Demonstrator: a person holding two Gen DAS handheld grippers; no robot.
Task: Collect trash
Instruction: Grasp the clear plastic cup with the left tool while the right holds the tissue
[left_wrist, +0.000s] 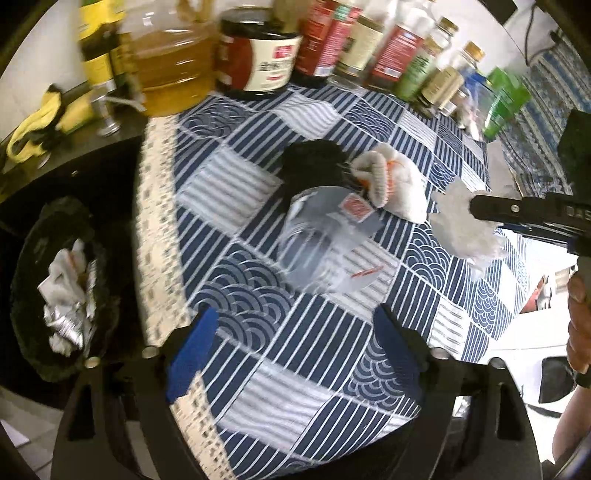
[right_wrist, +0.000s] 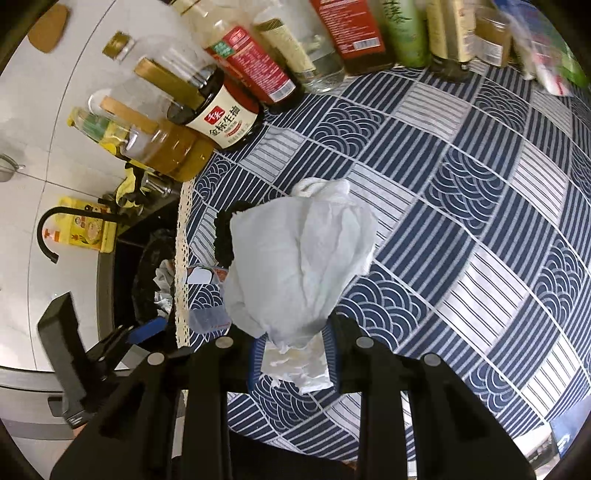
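My right gripper (right_wrist: 293, 349) is shut on a crumpled white tissue (right_wrist: 299, 266) and holds it above the blue patterned tablecloth (right_wrist: 461, 206); the tissue also shows in the left wrist view (left_wrist: 461, 229), pinched by the right gripper's fingers (left_wrist: 491, 210). My left gripper (left_wrist: 295, 336) is open and empty above the cloth, its blue pads wide apart. Ahead of it lie a clear plastic wrapper (left_wrist: 325, 240), a white glove (left_wrist: 391, 181) and a black fuzzy item (left_wrist: 314, 162). A black-lined trash bin (left_wrist: 55, 280) with tissue and foil stands left, below the table edge.
A row of sauce and oil bottles (left_wrist: 258, 51) lines the table's far edge. A sink counter with a tap (right_wrist: 51, 236) and yellow cloth (left_wrist: 40, 122) lies to the left. A green packet (left_wrist: 506, 99) stands at the far right.
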